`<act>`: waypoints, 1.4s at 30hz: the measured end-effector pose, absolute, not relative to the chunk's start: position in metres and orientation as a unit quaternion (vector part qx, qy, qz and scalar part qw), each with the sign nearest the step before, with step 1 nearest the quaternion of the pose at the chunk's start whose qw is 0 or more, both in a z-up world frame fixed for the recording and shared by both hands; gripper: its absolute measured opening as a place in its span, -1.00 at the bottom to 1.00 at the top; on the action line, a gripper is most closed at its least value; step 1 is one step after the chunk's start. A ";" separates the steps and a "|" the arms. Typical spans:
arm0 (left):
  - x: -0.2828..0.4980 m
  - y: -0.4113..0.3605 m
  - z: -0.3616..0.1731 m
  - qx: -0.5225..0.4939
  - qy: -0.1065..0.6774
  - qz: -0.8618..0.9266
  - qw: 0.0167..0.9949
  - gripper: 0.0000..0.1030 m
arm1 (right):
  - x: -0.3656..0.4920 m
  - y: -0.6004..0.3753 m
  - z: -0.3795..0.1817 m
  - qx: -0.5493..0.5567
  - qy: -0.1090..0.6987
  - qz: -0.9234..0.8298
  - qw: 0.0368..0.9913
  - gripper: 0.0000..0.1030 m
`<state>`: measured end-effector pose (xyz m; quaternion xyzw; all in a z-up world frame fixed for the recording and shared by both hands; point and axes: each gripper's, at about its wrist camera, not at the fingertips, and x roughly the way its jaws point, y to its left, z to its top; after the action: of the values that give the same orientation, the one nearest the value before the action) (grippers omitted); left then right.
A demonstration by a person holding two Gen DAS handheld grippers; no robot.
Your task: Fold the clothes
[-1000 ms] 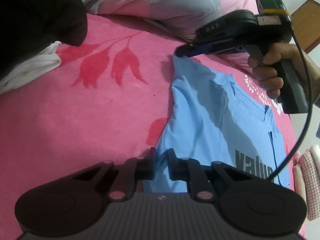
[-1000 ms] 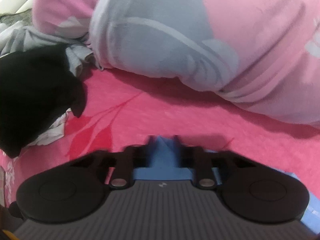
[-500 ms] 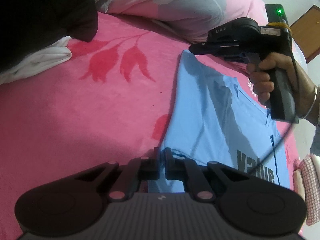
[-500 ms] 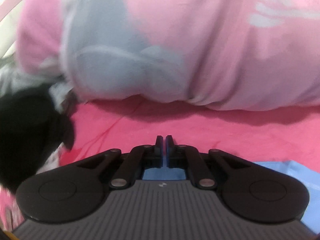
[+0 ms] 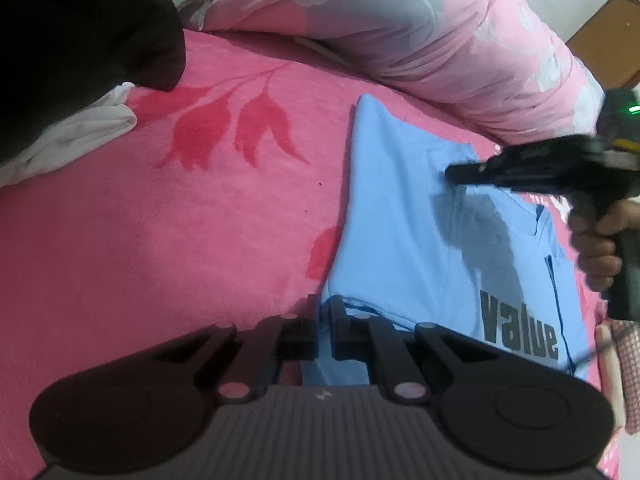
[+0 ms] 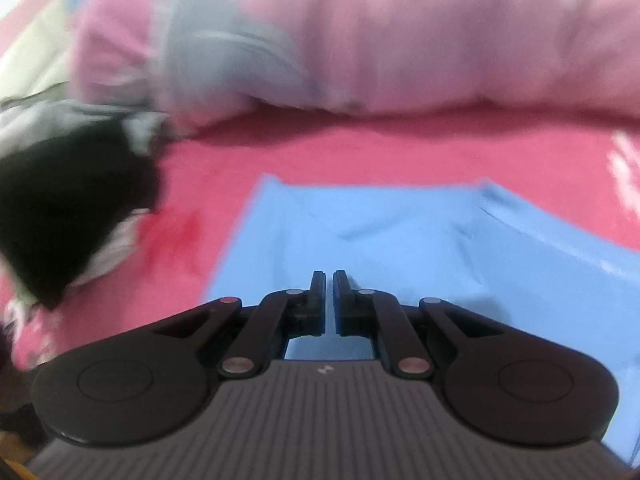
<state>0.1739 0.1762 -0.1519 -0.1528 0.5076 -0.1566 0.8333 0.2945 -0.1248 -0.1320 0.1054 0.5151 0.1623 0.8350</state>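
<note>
A light blue T-shirt [image 5: 400, 220] printed "value" lies flat on the pink bedspread [image 5: 180, 240]. My left gripper [image 5: 325, 308] is at its near corner, shut, with blue cloth pinched between the fingers. A hand [image 5: 596, 256] holds my right gripper [image 5: 450, 174] just over the shirt's far right part, blurred by motion. In the right wrist view the right gripper [image 6: 328, 280] is shut with nothing between its fingers, and the blue T-shirt [image 6: 400, 240] spreads below and ahead of it.
A bulky pink and grey quilt [image 5: 400, 20] lies along the far side of the bed. A black garment [image 5: 80, 40] sits on a white one [image 5: 80, 136] at the far left. A pink checked cloth [image 5: 628, 360] shows at the right edge.
The right gripper let go of the shirt's far corner and swung to the right over the shirt. That corner now lies flat. The left gripper kept its hold and stayed put.
</note>
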 end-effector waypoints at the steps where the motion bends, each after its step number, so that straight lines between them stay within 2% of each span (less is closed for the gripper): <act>1: 0.174 0.176 -0.152 -0.151 0.508 -0.156 0.833 -0.89 | 0.297 -0.132 -0.140 0.117 0.516 0.136 0.838 -1.00; 3: 0.175 0.175 -0.151 -0.147 0.509 -0.156 0.834 -0.89 | 0.297 -0.148 -0.143 0.161 0.503 0.093 0.844 -1.00; 4: 0.175 0.175 -0.151 -0.146 0.509 -0.156 0.834 -0.88 | 0.295 -0.153 -0.140 0.177 0.493 0.079 0.848 -0.91; 10: 0.177 0.174 -0.149 -0.143 0.514 -0.154 0.832 -0.84 | 0.267 -0.139 -0.123 0.151 0.485 0.129 0.852 -0.91; 12: 0.176 0.175 -0.146 -0.138 0.511 -0.155 0.834 -0.74 | 0.260 -0.128 -0.127 0.136 0.494 0.141 0.847 -0.91; 14: 0.173 0.176 -0.139 -0.124 0.502 -0.159 0.841 -0.38 | 0.253 -0.125 -0.130 0.149 0.498 0.132 0.844 -0.91; 16: 0.169 0.178 -0.130 -0.110 0.489 -0.161 0.850 -0.21 | 0.241 -0.130 -0.125 0.180 0.492 0.115 0.844 -0.91; 23: 0.154 0.199 -0.104 -0.098 0.469 -0.186 0.858 0.09 | 0.163 -0.138 -0.088 0.209 0.471 0.084 0.853 -0.91; 34: 0.088 0.238 -0.090 -0.077 0.515 -0.202 0.830 0.16 | 0.037 -0.132 -0.068 0.278 0.459 0.045 0.842 -0.90; 42: -0.014 0.263 -0.080 -0.089 0.555 -0.166 0.810 0.19 | -0.080 -0.102 -0.090 0.302 0.514 0.076 0.799 -0.90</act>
<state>-0.0137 0.2632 -0.0800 -0.0893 0.5550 -0.1664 0.8101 -0.0795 -0.1023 -0.0896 0.3019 0.5144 0.0764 0.7990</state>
